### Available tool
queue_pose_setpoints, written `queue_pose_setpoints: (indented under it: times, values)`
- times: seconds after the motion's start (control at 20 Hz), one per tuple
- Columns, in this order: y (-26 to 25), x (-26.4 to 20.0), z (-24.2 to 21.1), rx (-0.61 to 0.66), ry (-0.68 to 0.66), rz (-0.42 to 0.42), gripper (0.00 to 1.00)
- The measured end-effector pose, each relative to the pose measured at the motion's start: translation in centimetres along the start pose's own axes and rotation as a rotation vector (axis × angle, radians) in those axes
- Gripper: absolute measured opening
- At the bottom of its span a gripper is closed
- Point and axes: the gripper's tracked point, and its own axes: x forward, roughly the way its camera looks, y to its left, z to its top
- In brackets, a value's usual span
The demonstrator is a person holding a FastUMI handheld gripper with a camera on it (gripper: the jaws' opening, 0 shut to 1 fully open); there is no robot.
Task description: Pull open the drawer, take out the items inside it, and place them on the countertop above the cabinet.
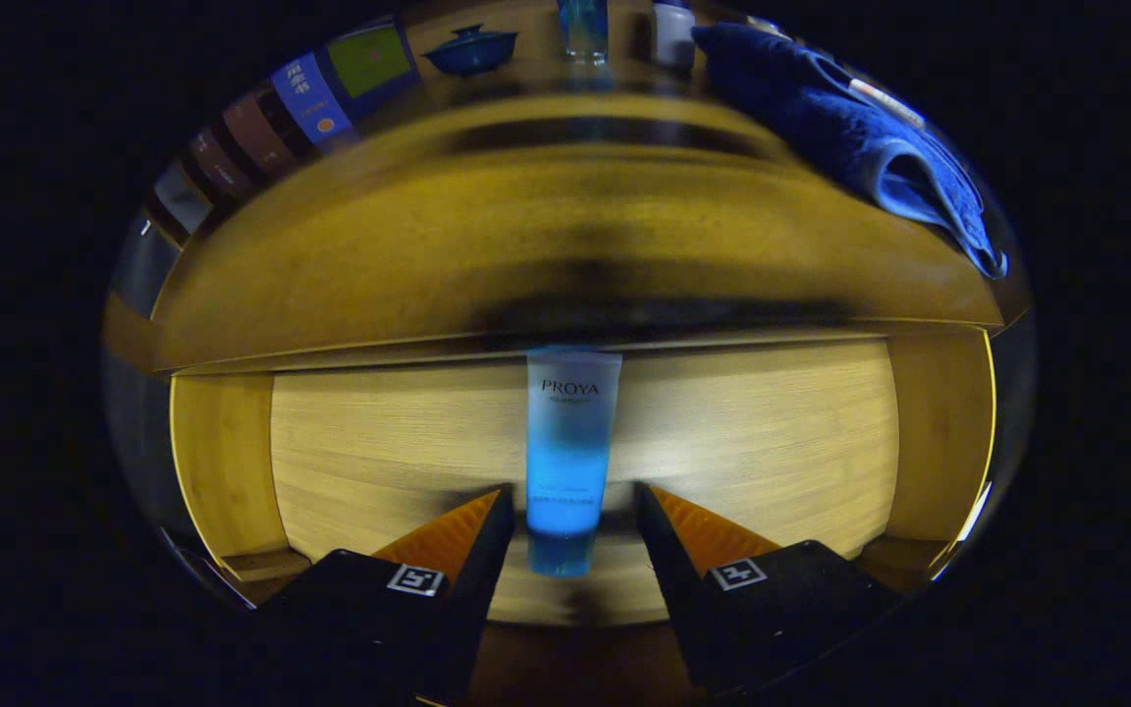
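Note:
The wooden drawer stands pulled open below the cabinet's countertop. A blue and white tube lies on the drawer's pale floor, lengthwise, its blue cap end toward me. My gripper is open, its two fingers either side of the tube's cap end with a gap on each side, not pressing on it. The tube's far end reaches to the shadow under the cabinet front.
On the countertop lie a blue towel at the right, a dark blue lidded bowl, a blue glass and a white jar at the back. Several books stand at the back left. The drawer's side walls flank the tube.

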Motion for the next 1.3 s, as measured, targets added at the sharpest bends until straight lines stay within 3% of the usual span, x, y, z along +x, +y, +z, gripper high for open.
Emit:
queue_pose_setpoints:
  times: [0.25,0.35,0.4,0.95,1.3]
  values:
    - [-0.1,0.3,-0.1,-0.035,0.002,-0.019,0.45]
    - [-0.3,0.1,-0.1,-0.038,-0.005,-0.02,0.45]
    - [-0.2,0.1,-0.3,-0.04,-0.003,-0.015,0.34]
    - [0.4,-9.6,-2.2,-0.042,-0.171,0.078,0.33]
    - [1.7,-14.9,5.8,-0.065,-0.367,0.099,0.33]
